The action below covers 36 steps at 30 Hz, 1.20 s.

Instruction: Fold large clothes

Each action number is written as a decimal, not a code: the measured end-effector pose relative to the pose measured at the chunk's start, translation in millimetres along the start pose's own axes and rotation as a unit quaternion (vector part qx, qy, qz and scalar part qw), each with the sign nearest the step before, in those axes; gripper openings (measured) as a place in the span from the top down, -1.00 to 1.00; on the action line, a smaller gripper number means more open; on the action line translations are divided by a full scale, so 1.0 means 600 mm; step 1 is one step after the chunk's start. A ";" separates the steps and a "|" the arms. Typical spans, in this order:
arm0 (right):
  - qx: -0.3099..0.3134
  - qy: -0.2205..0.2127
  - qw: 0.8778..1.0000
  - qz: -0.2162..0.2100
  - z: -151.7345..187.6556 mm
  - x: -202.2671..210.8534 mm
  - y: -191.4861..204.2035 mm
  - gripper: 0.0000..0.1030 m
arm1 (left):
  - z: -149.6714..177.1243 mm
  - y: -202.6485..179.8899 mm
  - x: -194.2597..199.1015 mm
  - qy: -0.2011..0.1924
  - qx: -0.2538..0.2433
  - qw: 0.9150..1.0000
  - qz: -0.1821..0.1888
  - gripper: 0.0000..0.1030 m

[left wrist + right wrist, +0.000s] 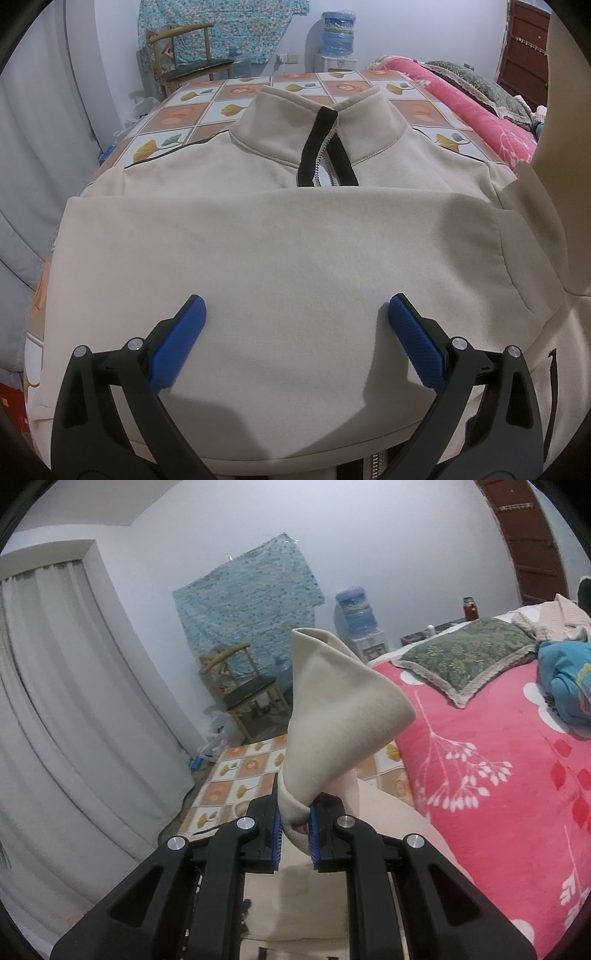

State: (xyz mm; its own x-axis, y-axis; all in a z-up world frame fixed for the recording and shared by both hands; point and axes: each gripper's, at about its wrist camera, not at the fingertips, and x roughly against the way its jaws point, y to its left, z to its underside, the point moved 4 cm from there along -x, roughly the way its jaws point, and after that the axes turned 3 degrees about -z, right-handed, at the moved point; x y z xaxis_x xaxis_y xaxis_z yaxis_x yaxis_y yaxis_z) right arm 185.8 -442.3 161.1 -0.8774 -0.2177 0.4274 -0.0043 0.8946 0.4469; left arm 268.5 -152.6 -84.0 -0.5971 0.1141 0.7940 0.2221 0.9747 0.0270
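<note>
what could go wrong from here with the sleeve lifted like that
The right claw pinches only a small bunch of the cream fleece sleeve; the loose flared end above could slip free or land creased. The left claw is open over the cream zip-up jacket, not pinning it, so pulling the sleeve across may drag the already folded layer askew on the tiled-pattern table cover.

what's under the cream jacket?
The jacket lies on a tiled-pattern tablecloth, visible past the collar. One sleeve is folded across the chest, hiding the lower zipper. What the cloth covers can't be seen.
</note>
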 end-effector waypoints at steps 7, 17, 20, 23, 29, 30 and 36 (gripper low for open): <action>0.015 -0.007 0.999 -0.030 -0.007 0.006 0.046 0.77 | 0.000 0.001 0.000 0.000 0.000 1.000 0.000 -0.87; 0.027 -0.012 0.998 -0.060 -0.009 0.011 0.096 0.77 | 0.001 0.001 0.000 -0.001 0.001 1.000 0.001 -0.87; 0.027 -0.014 0.997 -0.070 -0.010 0.013 0.109 0.77 | 0.001 0.001 0.000 -0.001 0.001 1.000 0.001 -0.87; 0.028 -0.017 0.996 -0.078 -0.010 0.017 0.122 0.77 | 0.001 0.001 0.000 -0.001 0.001 1.000 0.001 -0.87; 0.028 -0.019 0.996 -0.087 -0.010 0.015 0.139 0.77 | 0.000 0.004 0.002 0.003 0.003 1.000 0.004 -0.87; 0.027 -0.020 0.996 -0.086 -0.010 0.015 0.140 0.77 | -0.001 0.007 0.005 0.007 0.006 1.000 0.002 -0.87; 0.039 -0.026 0.997 -0.056 -0.003 0.003 0.147 0.77 | -0.002 0.075 0.077 -0.019 0.057 0.998 -0.001 -0.86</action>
State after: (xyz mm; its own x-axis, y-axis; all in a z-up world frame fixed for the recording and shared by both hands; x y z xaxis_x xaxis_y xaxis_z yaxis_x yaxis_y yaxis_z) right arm 184.9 -364.6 202.5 -0.8931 -0.2997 0.3355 -0.1400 0.8939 0.4257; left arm 251.9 -103.6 -45.0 -0.6267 0.1169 0.7704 0.1323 0.9903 -0.0426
